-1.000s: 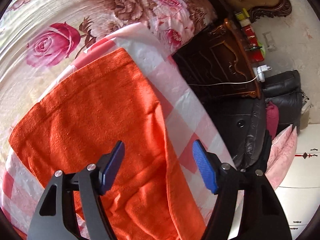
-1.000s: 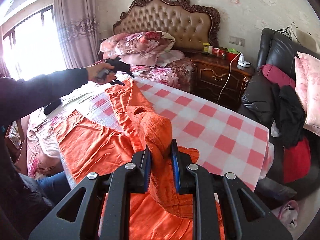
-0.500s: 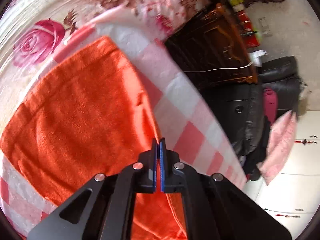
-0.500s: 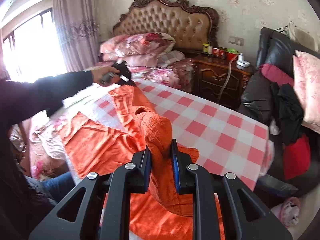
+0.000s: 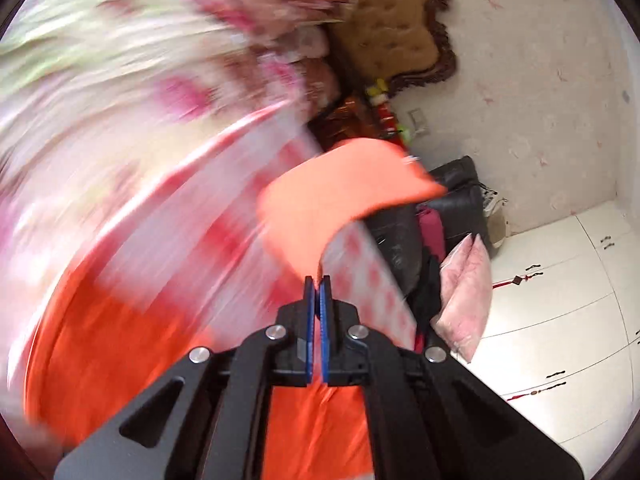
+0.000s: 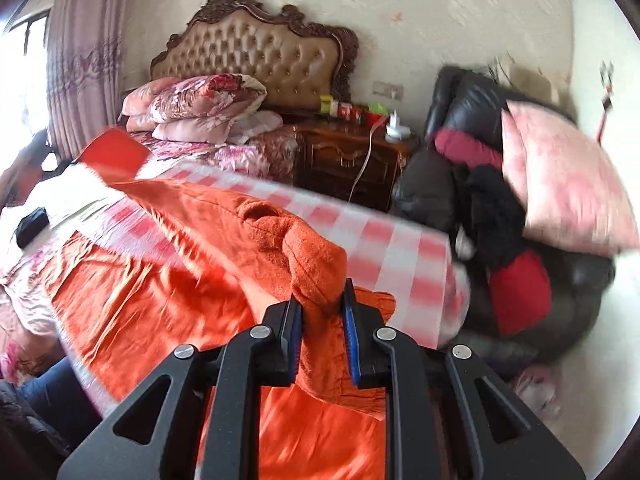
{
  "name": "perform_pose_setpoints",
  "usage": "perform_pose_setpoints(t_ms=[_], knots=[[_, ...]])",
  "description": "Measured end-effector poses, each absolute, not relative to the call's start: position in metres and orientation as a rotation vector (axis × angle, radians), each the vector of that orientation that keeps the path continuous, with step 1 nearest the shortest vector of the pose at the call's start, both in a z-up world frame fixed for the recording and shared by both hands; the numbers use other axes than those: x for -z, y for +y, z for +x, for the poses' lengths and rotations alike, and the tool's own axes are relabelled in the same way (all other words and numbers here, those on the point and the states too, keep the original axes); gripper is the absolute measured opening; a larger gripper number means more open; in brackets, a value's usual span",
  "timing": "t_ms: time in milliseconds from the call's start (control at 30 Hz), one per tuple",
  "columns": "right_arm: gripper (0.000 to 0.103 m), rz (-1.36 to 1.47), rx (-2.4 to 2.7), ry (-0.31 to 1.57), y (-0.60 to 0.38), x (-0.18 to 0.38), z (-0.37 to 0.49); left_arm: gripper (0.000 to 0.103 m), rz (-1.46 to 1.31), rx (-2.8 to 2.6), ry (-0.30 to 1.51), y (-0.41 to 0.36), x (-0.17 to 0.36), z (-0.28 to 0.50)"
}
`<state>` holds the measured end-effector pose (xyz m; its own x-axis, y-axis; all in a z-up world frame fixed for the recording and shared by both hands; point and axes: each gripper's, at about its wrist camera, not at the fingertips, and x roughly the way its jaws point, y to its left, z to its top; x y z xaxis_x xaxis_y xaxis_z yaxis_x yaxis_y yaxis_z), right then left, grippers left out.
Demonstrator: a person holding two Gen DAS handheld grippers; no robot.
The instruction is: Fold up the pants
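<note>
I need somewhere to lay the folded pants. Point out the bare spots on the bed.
Freest patch: the checked cloth between the orange pants and the bed edge facing the black armchair. Crowded: the head end, stacked with floral pillows, and the near side, covered by spread pants. A dark object sits at far left.

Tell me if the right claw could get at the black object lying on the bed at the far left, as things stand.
Probably not: the right claw is shut on a bunch of the orange pants, and the black object lies across the spread fabric.
</note>
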<state>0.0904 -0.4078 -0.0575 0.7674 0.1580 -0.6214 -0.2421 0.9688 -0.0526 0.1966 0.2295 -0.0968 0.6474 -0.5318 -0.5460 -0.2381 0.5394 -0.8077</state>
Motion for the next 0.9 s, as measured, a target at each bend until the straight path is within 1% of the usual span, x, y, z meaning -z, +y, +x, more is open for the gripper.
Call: perform_pose_setpoints(t_ms=[67,133,200,233,267,300,333,367,500,633,733,767,900], knots=[[0.019,-0.075,-0.189,0.719,-0.416,0.086,0.072,0.001,-1.059,0.138,0.932,0.233,0.150,0.120],[0.021,0.037,-0.180,0.810,-0.426,0.122,0.058,0.001,-1.126,0.096,0.970,0.235,0.194,0.073],[0.036,0.107,-0.126,0.911,-0.430,0.158,0.043,0.001,-1.147,0.058,1.003,0.235,0.218,0.047],[0.040,0.147,-0.114,0.926,-0.432,0.165,0.038,0.001,-1.136,0.052,1.008,0.234,0.220,0.043],[0.048,0.225,-0.095,0.931,-0.435,0.171,0.031,0.001,-1.126,0.053,1.006,0.236,0.220,0.041],[0.064,0.285,-0.085,0.940,-0.438,0.174,0.025,0.001,-1.112,0.052,1.007,0.235,0.218,0.042],[0.072,0.344,-0.072,0.946,-0.442,0.176,0.020,0.001,-1.102,0.049,1.011,0.234,0.216,0.044],[0.078,0.416,-0.051,0.934,-0.448,0.177,0.012,0.001,-1.092,0.050,1.012,0.234,0.215,0.048],[0.078,0.664,-0.048,0.916,-0.470,0.184,-0.005,0.002,-1.036,0.032,1.036,0.223,0.215,0.061],[0.078,0.915,-0.107,0.902,-0.488,0.192,-0.001,0.002,-0.984,0.015,1.034,0.215,0.214,0.057],[0.084,1.068,-0.125,0.881,-0.497,0.192,0.007,0.002,-0.980,0.010,1.034,0.215,0.215,0.054],[0.087,1.096,-0.132,0.883,-0.497,0.192,0.007,0.002,-0.980,0.012,1.033,0.216,0.215,0.053],[0.088,1.138,-0.113,0.927,-0.498,0.189,0.015,0.002,-0.982,0.012,1.029,0.217,0.215,0.051]])
